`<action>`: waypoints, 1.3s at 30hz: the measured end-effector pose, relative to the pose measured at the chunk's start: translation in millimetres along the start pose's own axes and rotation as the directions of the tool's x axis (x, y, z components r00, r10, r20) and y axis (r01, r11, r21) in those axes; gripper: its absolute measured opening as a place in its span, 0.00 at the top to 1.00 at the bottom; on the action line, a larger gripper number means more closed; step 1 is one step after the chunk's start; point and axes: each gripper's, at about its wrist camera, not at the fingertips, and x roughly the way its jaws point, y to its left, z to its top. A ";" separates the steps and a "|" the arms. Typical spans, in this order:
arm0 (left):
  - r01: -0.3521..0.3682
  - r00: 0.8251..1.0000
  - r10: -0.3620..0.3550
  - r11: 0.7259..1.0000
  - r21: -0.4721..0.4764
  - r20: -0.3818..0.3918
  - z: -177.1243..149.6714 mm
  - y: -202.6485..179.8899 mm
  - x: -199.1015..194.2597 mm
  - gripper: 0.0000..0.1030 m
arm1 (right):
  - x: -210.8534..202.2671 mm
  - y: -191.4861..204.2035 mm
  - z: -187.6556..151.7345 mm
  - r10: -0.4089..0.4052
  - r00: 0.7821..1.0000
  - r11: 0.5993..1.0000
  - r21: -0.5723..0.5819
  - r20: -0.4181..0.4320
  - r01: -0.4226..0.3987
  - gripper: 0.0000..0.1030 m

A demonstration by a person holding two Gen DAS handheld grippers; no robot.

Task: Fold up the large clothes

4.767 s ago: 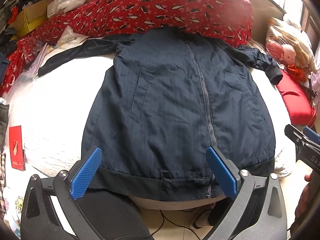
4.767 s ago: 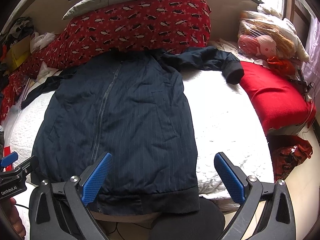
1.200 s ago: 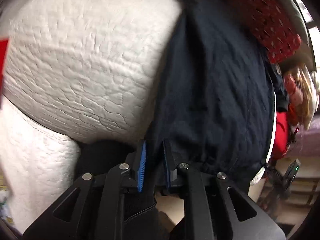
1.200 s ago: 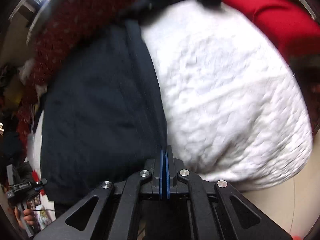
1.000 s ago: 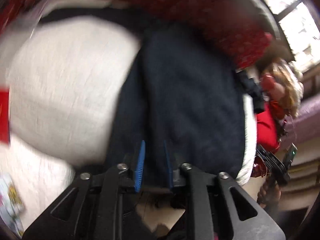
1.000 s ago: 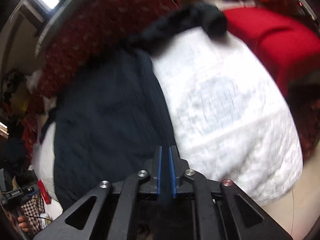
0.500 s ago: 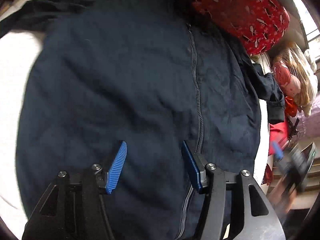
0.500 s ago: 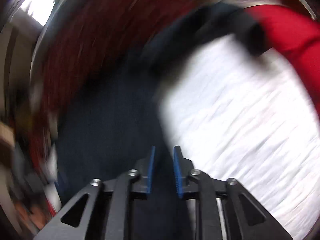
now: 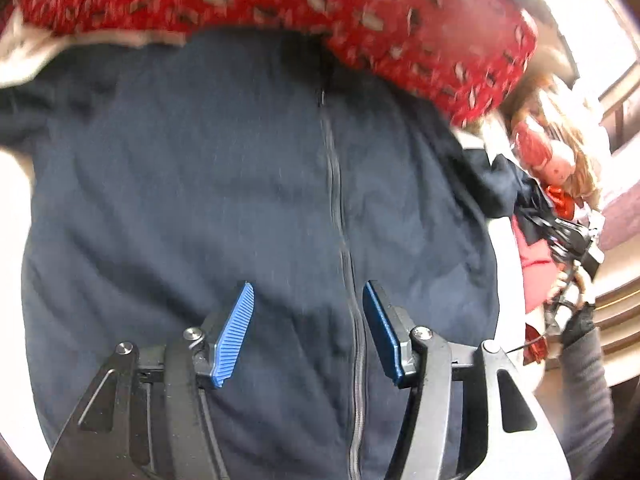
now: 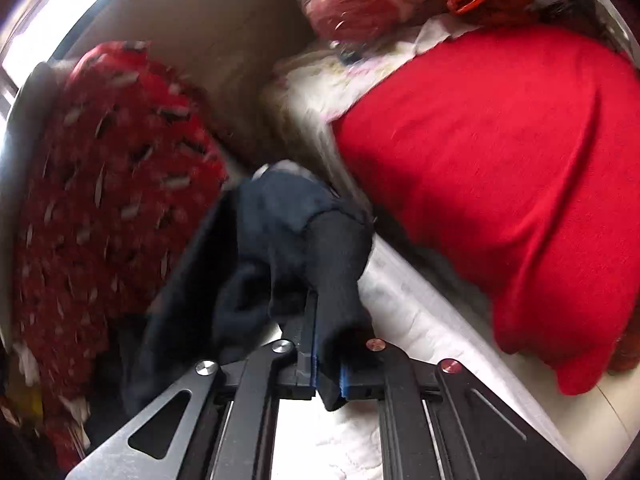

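Jacket [image 9: 224,200], dark navy with a front zipper [image 9: 340,216], lies spread front-up across the white quilted bed [image 10: 404,320], its collar end toward the head edge, where a red patterned quilt [image 9: 360,12] is piled. Left claw [image 9: 306,334] hovers over the lower body of the jacket with its blue-padded fingers [image 9: 234,338] spread wide apart and nothing between them; the zipper line runs up between the two pads, nearer the right-side one. Right claw [image 10: 328,354] is closed on the ribbed black sleeve cuff [image 10: 340,264], which is pinched between its blue pads; the rest of the sleeve [image 10: 280,216] bunches ahead of the claw near the bed's head edge, just beside the patterned quilt [image 10: 112,184]. Plain red blanket [image 10: 512,168] covers the bed's right edge, near the gripped cuff but not touching it. Bagged soft items [image 10: 360,12] sit beyond the blanket at the far right corner. In the left wrist view the right claw [image 9: 576,240] appears at the bed's right edge, motion-blurred.
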 end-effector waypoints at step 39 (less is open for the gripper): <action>0.117 0.974 -0.033 0.919 -0.377 0.222 42.9 187.4 -63.3 0.46 | 7.9 408.0 -359.3 0.166 0.694 0.790 -0.327 -0.700 -0.519 0.55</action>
